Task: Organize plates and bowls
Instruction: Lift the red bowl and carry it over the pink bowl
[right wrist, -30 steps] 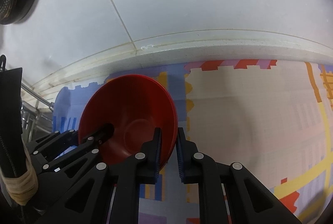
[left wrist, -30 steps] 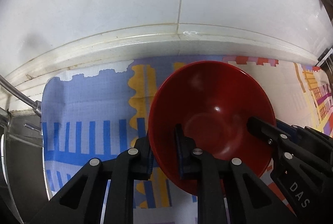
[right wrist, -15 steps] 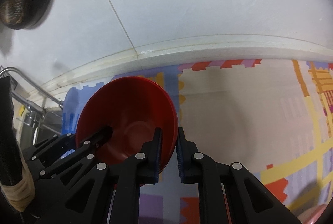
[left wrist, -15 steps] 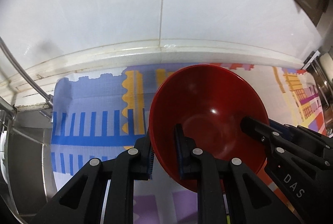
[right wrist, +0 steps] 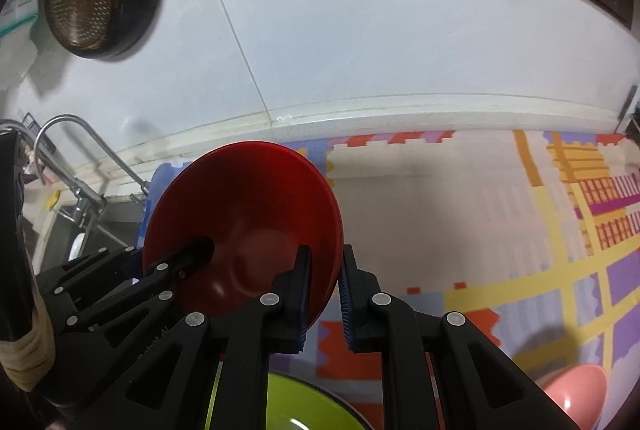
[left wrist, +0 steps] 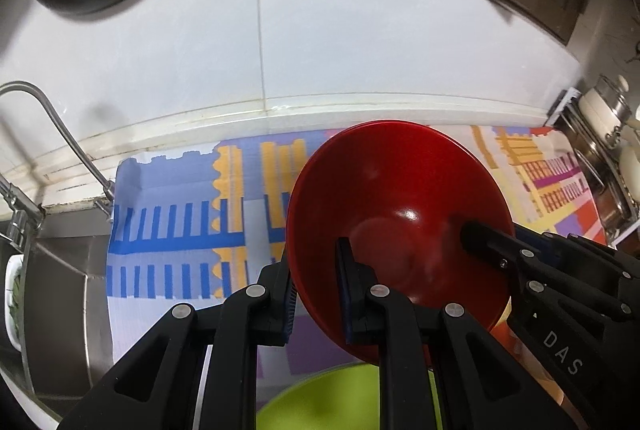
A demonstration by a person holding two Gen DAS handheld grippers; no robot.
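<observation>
Red bowl (left wrist: 396, 214) is held up in the air above the table (right wrist: 440, 214), tilted w/ its inside facing the cameras. Left gripper (left wrist: 316, 282) jaws pinch the bowl's left rim; right gripper (right wrist: 324, 294) jaws pinch its right rim, one finger inside, one outside on each. Below the bowl, at bottom of both views, sits a green bowl (left wrist: 320, 402). Pink bowl (right wrist: 576, 390) is on the colourful mat (right wrist: 560, 270), well to the right. Sink (left wrist: 60, 270) & faucet (left wrist: 56, 126) at left.
</observation>
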